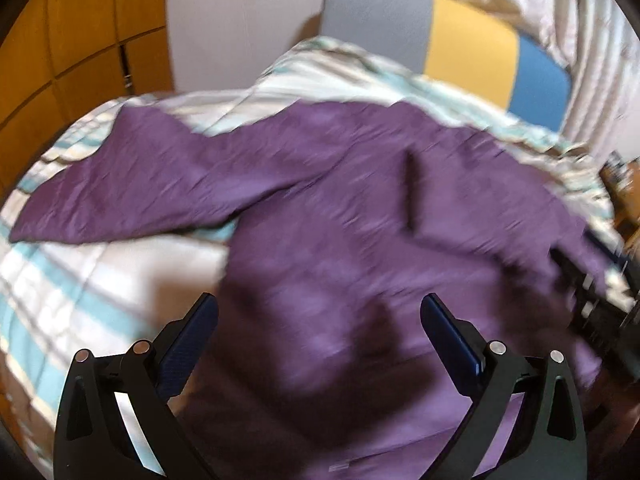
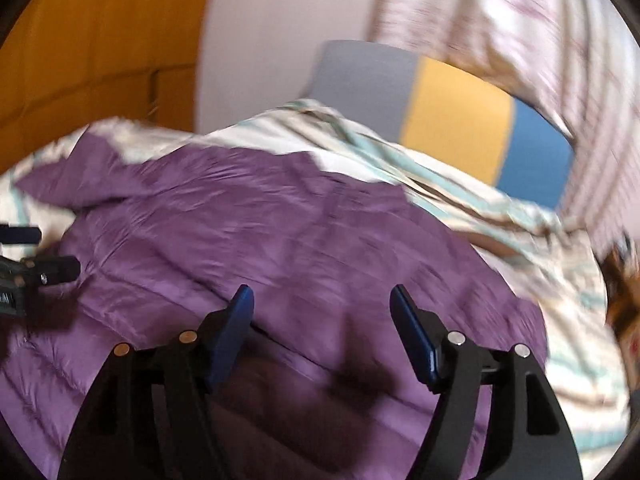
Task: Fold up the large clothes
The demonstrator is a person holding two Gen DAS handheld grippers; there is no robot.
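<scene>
A large purple quilted jacket (image 1: 320, 208) lies spread on the bed, one sleeve (image 1: 132, 184) stretched to the left. It also fills the right wrist view (image 2: 280, 232). My left gripper (image 1: 319, 312) is open and empty, just above the jacket's near part. My right gripper (image 2: 322, 300) is open and empty over the jacket's body. The left gripper's fingers (image 2: 44, 268) show at the left edge of the right wrist view, and the right gripper's body (image 1: 592, 304) at the right edge of the left wrist view. Both views are blurred.
The bed has a white quilt with teal stripes (image 1: 72, 292). A grey, yellow and blue headboard (image 1: 472, 48) stands at the back, with curtains (image 1: 540, 4) behind. A wooden wardrobe (image 1: 72, 40) is at the left. Cluttered furniture (image 1: 624, 184) stands at the right.
</scene>
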